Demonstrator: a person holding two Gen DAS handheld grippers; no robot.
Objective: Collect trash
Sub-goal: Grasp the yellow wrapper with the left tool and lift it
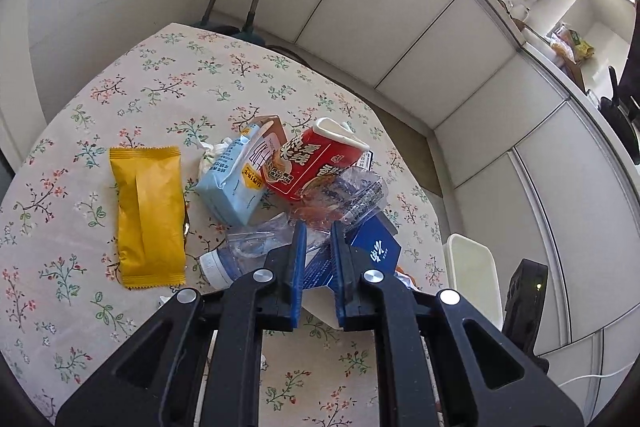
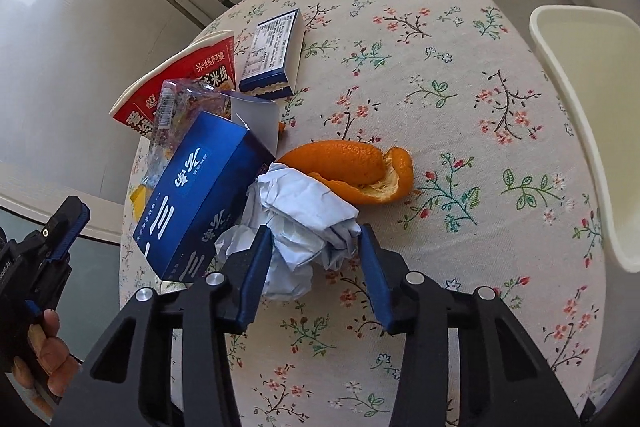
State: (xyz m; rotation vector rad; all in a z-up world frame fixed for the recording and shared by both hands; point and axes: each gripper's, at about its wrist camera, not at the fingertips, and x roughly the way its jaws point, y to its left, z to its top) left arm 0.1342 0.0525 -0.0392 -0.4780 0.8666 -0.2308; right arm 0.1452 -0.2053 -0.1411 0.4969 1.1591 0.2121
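Straddling a ball of crumpled paper (image 2: pixel 296 227), the right gripper (image 2: pixel 316 239) is held with its jaws spread wide, one finger on each side of the wad and neither pressing it yet. The paper lies on the flowered tablecloth (image 2: pixel 460 75), directly between the fingers, with a blue box (image 2: pixel 200 195) touching it on the gripper's left and an orange peel (image 2: pixel 352 167) just ahead. The wad is judged to be very light, soft and springy; it should be pinched across its thick middle, since loose folds at the edge could slip free. The left gripper (image 1: pixel 319 233) is seen with its jaws nearly closed and nothing clearly gripped, poised over clear plastic wrapping (image 1: pixel 348 195) and the blue box. A white bin (image 2: pixel 580 115) stands to the right gripper's right.
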